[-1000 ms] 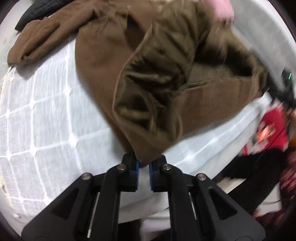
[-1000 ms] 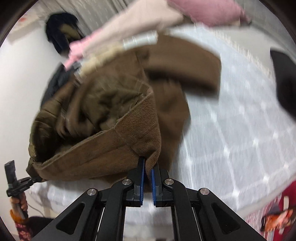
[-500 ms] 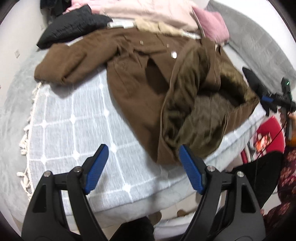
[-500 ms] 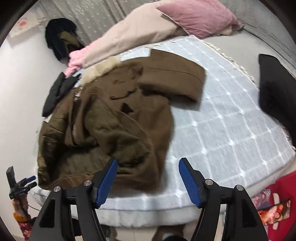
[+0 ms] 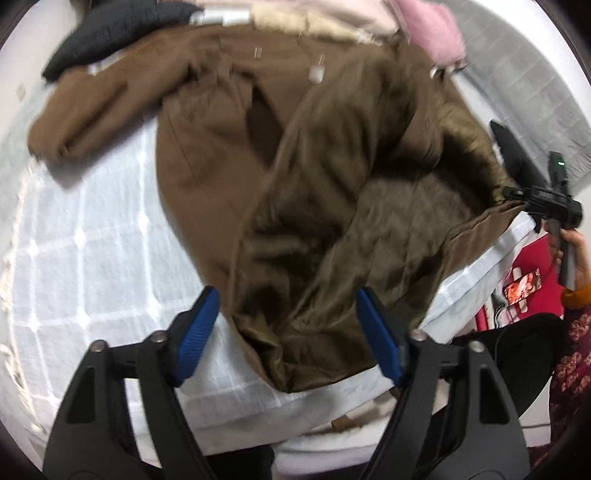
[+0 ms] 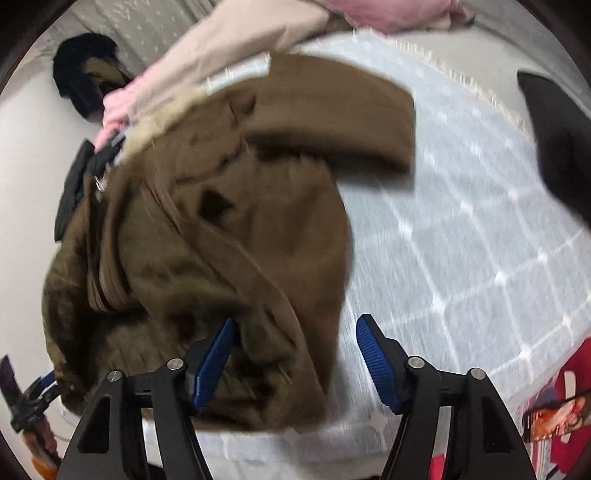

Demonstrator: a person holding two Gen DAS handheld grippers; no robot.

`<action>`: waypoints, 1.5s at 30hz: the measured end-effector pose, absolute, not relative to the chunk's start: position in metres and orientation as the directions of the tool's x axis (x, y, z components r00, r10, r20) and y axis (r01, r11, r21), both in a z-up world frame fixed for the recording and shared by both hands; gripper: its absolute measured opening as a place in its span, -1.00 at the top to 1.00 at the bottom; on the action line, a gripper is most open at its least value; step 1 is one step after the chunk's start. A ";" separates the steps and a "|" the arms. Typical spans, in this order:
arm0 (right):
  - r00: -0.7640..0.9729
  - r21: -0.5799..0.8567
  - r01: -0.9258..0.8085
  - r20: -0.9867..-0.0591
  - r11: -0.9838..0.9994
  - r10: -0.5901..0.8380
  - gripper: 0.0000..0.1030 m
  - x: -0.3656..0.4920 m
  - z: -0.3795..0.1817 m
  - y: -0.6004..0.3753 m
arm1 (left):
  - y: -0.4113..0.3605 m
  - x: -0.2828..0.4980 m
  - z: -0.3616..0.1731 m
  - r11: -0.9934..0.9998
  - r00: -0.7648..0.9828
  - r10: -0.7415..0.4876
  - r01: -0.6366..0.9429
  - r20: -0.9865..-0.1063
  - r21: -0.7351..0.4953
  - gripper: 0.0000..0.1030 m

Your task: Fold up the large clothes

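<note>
A large brown coat [image 5: 207, 155] lies spread on the white grid bedspread [image 5: 92, 240], its olive quilted lining [image 5: 332, 206] turned up at the near hem. My left gripper [image 5: 285, 295] hovers over that hem, its jaws closing. The hem lies between the blue pads [image 5: 195, 332], and neither pad presses it. In the right wrist view the same coat [image 6: 266, 206] fills the left half. My right gripper [image 6: 297, 319] is closing over the coat's near edge, with cloth between the pads [image 6: 214, 354] but not pinched. One sleeve [image 6: 332, 122] lies folded across the top.
Pink and beige bedding [image 6: 229, 55] and a black garment [image 5: 110, 33] lie beyond the coat. Another black cloth [image 6: 554, 140] sits at the right of the bedspread [image 6: 461, 221]. A hand [image 5: 576, 251] holds a black handle at the bed's right edge, with red items [image 5: 524, 280] on the floor.
Both grippers were shut on the coat's hem and held it up. They opened wide and the coat dropped flat. Now both sit closer over the hem with narrower jaws.
</note>
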State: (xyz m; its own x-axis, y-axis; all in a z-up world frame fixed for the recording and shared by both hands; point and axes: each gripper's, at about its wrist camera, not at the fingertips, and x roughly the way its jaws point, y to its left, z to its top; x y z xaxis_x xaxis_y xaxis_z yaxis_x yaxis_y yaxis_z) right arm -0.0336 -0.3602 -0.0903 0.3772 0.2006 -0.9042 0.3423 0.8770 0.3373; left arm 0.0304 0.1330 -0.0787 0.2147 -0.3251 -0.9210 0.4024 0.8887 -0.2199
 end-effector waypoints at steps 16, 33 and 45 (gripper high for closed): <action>0.245 0.152 0.215 -0.965 0.965 0.098 0.66 -0.121 -0.084 -0.348 | 0.193 -0.049 -0.054 0.928 0.230 -0.189 0.359 -0.955 -0.097 0.84; 0.423 0.312 -0.011 -0.859 0.950 0.287 0.09 -0.152 -0.039 -0.236 | 0.095 -0.105 -0.039 0.800 0.344 -0.270 0.600 -0.899 -0.010 -0.33; 0.519 -0.137 -0.323 -0.853 0.937 0.054 0.09 -0.140 -0.054 -0.134 | 0.000 -0.120 -0.073 0.677 0.256 -0.385 0.732 -0.887 -0.082 -0.33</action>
State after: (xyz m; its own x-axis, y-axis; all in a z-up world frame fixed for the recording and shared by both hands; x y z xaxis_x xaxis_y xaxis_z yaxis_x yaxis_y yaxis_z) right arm -0.1403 -0.1342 -0.0540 0.5186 0.0541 -0.8533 -0.3227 0.9366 -0.1368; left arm -0.1200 0.0000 -0.0729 0.2558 -0.3845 -0.8869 0.7317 0.6767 -0.0823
